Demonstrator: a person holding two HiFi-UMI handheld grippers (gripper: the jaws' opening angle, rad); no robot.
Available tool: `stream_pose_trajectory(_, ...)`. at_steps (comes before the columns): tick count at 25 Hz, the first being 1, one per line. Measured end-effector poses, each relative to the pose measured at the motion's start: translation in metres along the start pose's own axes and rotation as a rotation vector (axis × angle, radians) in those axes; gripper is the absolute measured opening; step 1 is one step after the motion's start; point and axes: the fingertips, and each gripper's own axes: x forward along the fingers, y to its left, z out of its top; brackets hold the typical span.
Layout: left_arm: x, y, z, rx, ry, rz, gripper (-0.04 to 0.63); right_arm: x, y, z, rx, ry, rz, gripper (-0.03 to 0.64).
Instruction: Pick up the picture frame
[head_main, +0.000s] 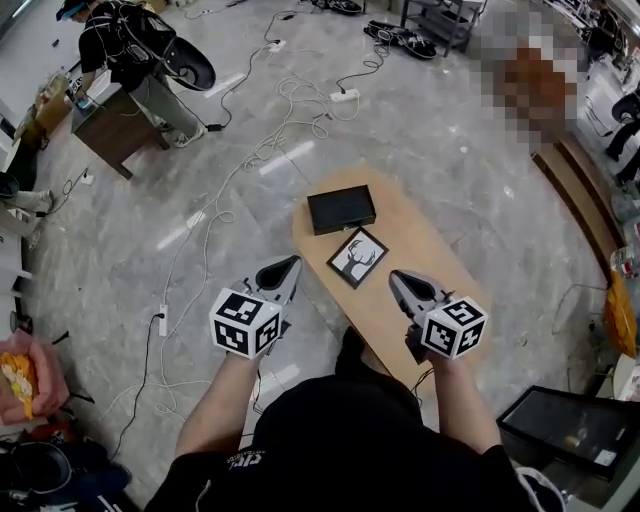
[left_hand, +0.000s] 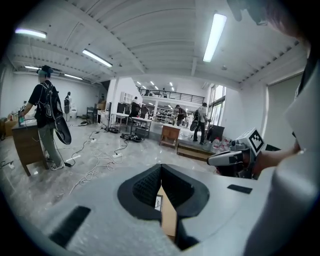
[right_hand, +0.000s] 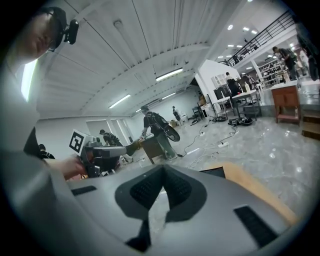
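A small black picture frame (head_main: 357, 257) with a deer-antler print lies flat on the low wooden table (head_main: 420, 240), just in front of a black box (head_main: 341, 209). My left gripper (head_main: 291, 264) hangs shut and empty over the floor off the table's left edge, left of the frame. Over the table's near part my right gripper (head_main: 397, 276) is also shut and empty, to the right of the frame. In the left gripper view the jaws (left_hand: 161, 170) meet, with a strip of the frame (left_hand: 158, 202) and table below them. The right gripper (right_hand: 163, 172) shows its jaws pressed together.
White cables (head_main: 240, 150) trail across the marble floor left of and beyond the table. A person (head_main: 130, 50) stands by a wooden cabinet (head_main: 110, 125) at far left. A dark case (head_main: 575, 425) sits at lower right, and a wooden bench (head_main: 585, 215) runs along the right.
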Motion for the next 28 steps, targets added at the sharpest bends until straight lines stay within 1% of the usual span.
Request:
stream_pose_trajectory(6,0.049,0.008,0.006,-0.025,0.025,-0.015,0.009,0.023,-0.031,0.006,-0.015,0.063,0.034,0.005)
stream_pose_trajectory(10,0.068,0.012,0.001,-0.051,0.039,-0.035,0.009,0.032,-0.050,0.001,0.028,0.095,0.008,0.005)
stream_pose_trajectory(17,0.105,0.042,-0.016,-0.066,0.100,-0.088,0.009,0.063,-0.066,-0.006,0.083,0.148,-0.036,0.005)
stream_pose_trajectory(20,0.124,0.047,-0.030,-0.086,0.125,-0.117,0.009,0.077,-0.076,-0.018,0.090,0.181,-0.050,0.005)
stream_pose_trajectory(23,0.142,0.049,-0.051,-0.099,0.170,-0.148,0.009,0.089,-0.084,-0.030,0.118,0.201,-0.053,0.005)
stream_pose_trajectory(28,0.170,0.062,-0.084,-0.123,0.216,-0.146,0.009,0.107,-0.102,-0.069,0.147,0.276,-0.045,0.005)
